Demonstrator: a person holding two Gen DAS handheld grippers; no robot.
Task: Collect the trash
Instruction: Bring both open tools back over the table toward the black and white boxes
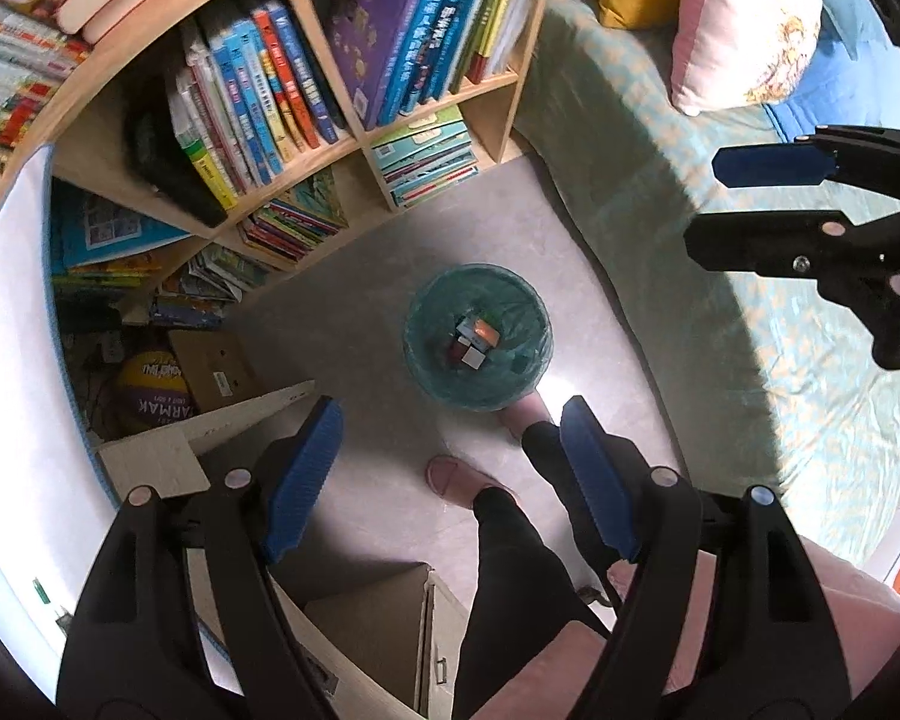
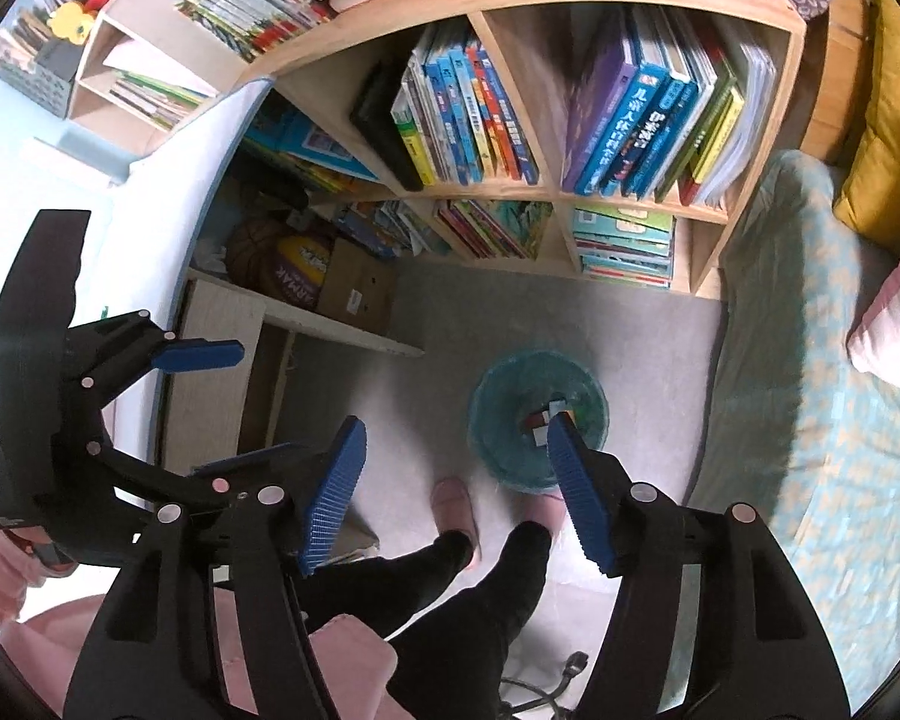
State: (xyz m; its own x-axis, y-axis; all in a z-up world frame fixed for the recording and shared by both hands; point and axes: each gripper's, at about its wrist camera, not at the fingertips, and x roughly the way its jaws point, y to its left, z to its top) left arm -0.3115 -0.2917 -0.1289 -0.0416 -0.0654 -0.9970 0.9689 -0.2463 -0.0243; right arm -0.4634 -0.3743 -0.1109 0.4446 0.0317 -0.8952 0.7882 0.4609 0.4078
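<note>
Purple ball reads "ARMAK"; both tools empty.

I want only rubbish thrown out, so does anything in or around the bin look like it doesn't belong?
Yes. Inside the teal-lined bin on the floor lies what looks like a multicoloured puzzle cube, a toy rather than obvious trash. Both tools, left and right, are open and empty above it.
</note>
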